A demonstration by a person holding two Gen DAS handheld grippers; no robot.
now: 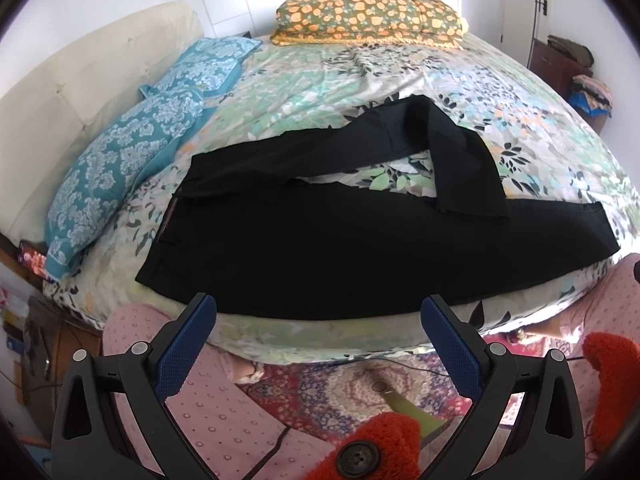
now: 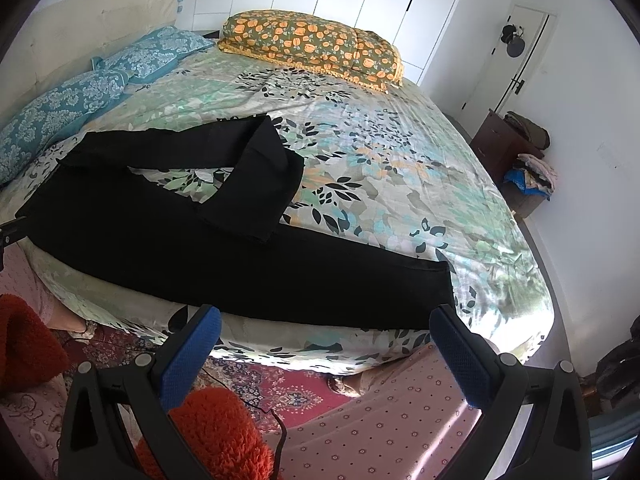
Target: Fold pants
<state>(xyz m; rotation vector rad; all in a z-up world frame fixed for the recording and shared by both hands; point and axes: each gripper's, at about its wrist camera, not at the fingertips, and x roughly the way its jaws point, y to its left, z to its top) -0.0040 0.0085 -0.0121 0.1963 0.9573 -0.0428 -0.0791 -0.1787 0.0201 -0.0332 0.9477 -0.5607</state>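
Black pants (image 1: pixel 304 248) lie spread along the near edge of the bed, waistband to the left. One leg runs straight to the right; the far leg is bent back over itself with its cuff lying on the near leg. They also show in the right wrist view (image 2: pixel 208 248). My left gripper (image 1: pixel 318 312) is open and empty, just in front of the pants' near edge. My right gripper (image 2: pixel 326 320) is open and empty, near the straight leg's cuff end (image 2: pixel 436 296).
The bed (image 1: pixel 320 76) has a floral sheet, two blue patterned pillows (image 1: pixel 120 160) at the left and an orange floral quilt (image 1: pixel 368 16) at the far side. A dark nightstand with clothes (image 2: pixel 516 148) stands right. A red patterned rug (image 2: pixel 288 384) lies below.
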